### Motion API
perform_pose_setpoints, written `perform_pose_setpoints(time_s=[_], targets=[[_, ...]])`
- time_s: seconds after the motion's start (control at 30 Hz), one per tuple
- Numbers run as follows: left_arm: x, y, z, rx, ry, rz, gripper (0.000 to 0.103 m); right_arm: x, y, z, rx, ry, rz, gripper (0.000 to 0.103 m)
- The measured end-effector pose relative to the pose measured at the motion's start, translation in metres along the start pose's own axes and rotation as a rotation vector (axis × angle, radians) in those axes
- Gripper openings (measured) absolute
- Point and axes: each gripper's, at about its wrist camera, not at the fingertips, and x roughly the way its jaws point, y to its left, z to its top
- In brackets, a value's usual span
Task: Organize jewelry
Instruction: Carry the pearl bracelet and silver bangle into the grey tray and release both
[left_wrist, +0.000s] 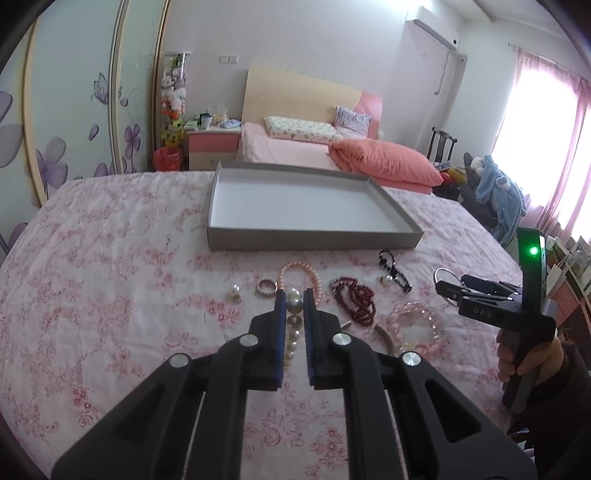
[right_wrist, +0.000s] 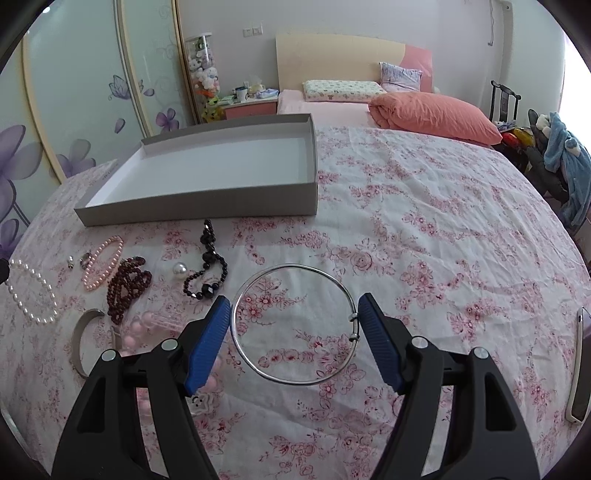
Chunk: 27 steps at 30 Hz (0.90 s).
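In a pink bedroom, on a floral bedspread (right_wrist: 424, 229) spread flat as a work surface, we sort a scatter of jewelry toward an empty box. Nearest our right gripper (right_wrist: 293, 319), the thin silver bangle (right_wrist: 291, 325) lies flat between the blue pads, which stand wide apart on either side of it and appear not to clamp it; we judge it light, stiff and slick, best pinched across the wire itself near its small sliding clasp, since squeezing across the hoop could spring it away. Our left gripper (left_wrist: 294, 306) has its jaws narrowed around the white pearl strand (left_wrist: 293, 321), though we cannot tell whether the pads actually bite. The pearls look round and slippery, the string limp, so we expect the free length to dangle and swing. Just beyond lie a pink pearl bracelet (right_wrist: 105, 260), a dark red bead strand (right_wrist: 127, 284), a black bead necklace (right_wrist: 208, 266), a loose pearl (right_wrist: 180, 268) and a ring (left_wrist: 266, 287), all small and liable to roll or snag in the soft cloth. Farther off, the shallow grey box (right_wrist: 207, 205) sits open with nothing inside it, its low walls easy to clear.
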Motion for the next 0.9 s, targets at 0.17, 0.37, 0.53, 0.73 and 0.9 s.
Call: perform_pose_setpoints(time_s=[0.17,0.37,0.53,0.73,0.9], targets=[[-0.007,-0.005,0.004,0.015,-0.034,-0.005,0.010,-0.010,0.003,0.003,-0.007,-0.034,0.016,0.071],[-0.012,-0.010,0.008,0.026,-0.060,-0.014,0.010,-0.024,0.014,0.008,-0.026,-0.088,0.047,0.071],[-0.013,-0.014,0.017,0.042,-0.084,-0.013,0.010,-0.036,0.023,0.013,-0.040,-0.135,0.074,0.071],[-0.013,-0.018,0.032,0.055,-0.121,-0.010,0.010,-0.051,0.032,0.021,-0.047,-0.207,0.089,0.071],[-0.012,-0.023,0.050,0.060,-0.162,-0.009,0.010,-0.062,0.037,0.033,-0.041,-0.284,0.084,0.071]])
